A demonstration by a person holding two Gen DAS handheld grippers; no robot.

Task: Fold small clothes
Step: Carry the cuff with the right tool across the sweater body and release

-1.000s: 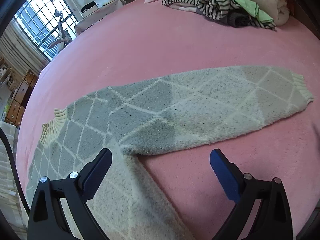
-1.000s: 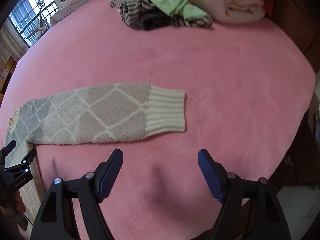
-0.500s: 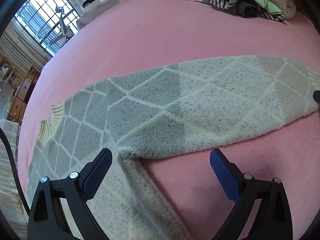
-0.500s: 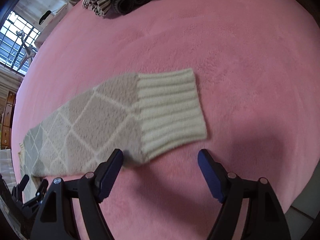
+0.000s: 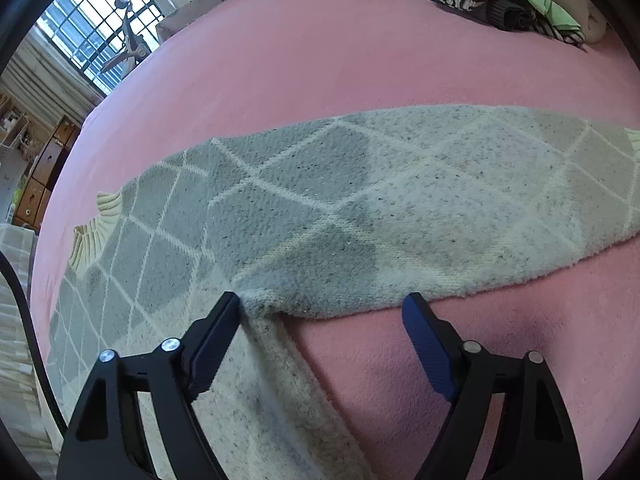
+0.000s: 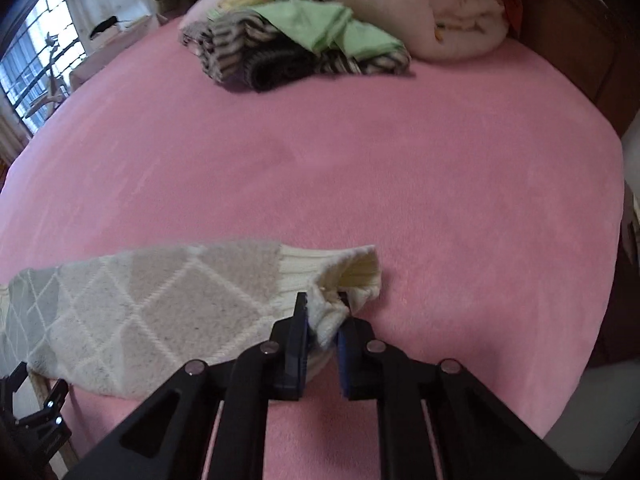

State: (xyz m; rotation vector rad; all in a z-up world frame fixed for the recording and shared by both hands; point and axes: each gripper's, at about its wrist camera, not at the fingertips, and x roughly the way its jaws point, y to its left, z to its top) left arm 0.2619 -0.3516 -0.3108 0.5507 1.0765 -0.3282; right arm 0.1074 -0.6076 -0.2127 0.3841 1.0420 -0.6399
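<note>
Lying across the pink bed [image 6: 360, 160]: argyle sweater [image 5: 360, 208]. Closing on its ribbed cuff [image 6: 344, 276], pinching it: right gripper [image 6: 323, 312]. Closing astride the armpit fold, not yet gripping: left gripper [image 5: 322, 312]. Showing no readable writing.

A home bedroom: pink-blanketed bed [image 6: 360, 152], rolled quilt [image 6: 460, 8], wooden drawers [image 5: 40, 184], barred window [image 5: 92, 44].

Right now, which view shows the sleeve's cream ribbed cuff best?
The right wrist view: the cream ribbed cuff sits centre frame, pinched in the closing right claw. The left wrist view catches only a sliver of it at the right edge.
</note>
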